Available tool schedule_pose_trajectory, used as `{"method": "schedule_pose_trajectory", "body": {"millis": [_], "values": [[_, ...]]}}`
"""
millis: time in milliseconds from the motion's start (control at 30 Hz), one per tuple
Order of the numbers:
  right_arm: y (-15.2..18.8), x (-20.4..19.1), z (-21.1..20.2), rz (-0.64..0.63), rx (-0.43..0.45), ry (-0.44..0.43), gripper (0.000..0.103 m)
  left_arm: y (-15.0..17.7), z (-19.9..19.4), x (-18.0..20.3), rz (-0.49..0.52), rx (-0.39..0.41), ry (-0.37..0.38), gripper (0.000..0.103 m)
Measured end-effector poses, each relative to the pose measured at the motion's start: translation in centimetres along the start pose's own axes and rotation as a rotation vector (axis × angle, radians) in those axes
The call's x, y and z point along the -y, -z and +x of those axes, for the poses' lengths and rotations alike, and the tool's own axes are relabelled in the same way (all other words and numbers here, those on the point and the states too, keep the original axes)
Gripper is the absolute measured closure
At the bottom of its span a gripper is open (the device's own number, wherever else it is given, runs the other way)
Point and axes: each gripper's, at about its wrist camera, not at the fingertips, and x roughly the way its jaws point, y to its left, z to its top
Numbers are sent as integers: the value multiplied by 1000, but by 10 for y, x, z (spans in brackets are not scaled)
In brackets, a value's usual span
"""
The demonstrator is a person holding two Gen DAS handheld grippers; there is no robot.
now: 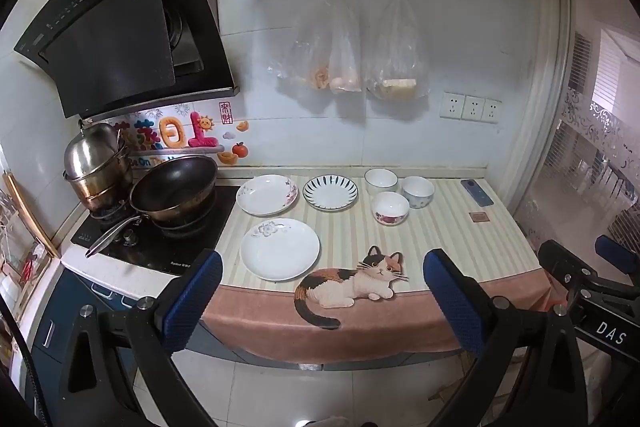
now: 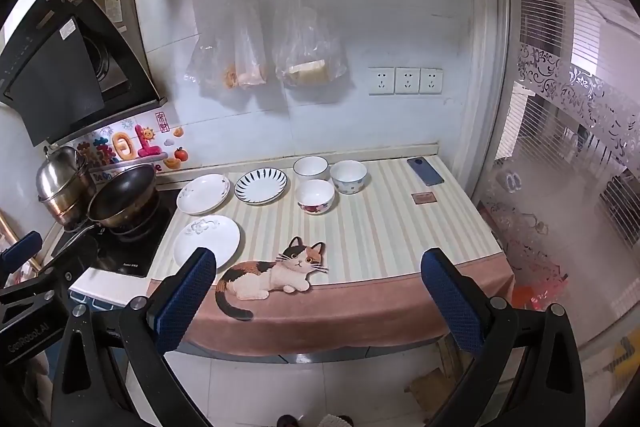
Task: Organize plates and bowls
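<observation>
On the striped counter mat (image 1: 440, 239) lie three plates: a white plate with a grey flower (image 1: 280, 249) (image 2: 207, 242) nearest, a floral-rimmed plate (image 1: 267, 195) (image 2: 203, 193) behind it, and a blue-striped plate (image 1: 330, 192) (image 2: 261, 185). Three bowls cluster to their right: a blue-rimmed bowl (image 1: 381, 181) (image 2: 310, 167), a blue-flowered bowl (image 1: 418, 191) (image 2: 348, 176) and a red-flowered bowl (image 1: 391, 207) (image 2: 315, 196). My left gripper (image 1: 322, 291) hangs open in front of the counter edge, nothing between its fingers. My right gripper (image 2: 318, 287) is open too, short of the counter.
A black wok (image 1: 174, 187) and a steel pot (image 1: 96, 167) sit on the stove at the left. A phone (image 1: 477, 192) and a small brown card (image 1: 479, 217) lie at the mat's right end. Plastic bags (image 1: 348, 47) hang on the wall. A glass partition bounds the right.
</observation>
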Motion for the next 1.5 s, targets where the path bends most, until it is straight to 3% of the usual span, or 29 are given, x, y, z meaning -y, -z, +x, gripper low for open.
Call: {"method": "schedule_pose_trajectory", "body": {"millis": [1500], "values": [[9,-14,1,7,-19,-22,0,3,3,-11,24,-10,0,0]]}}
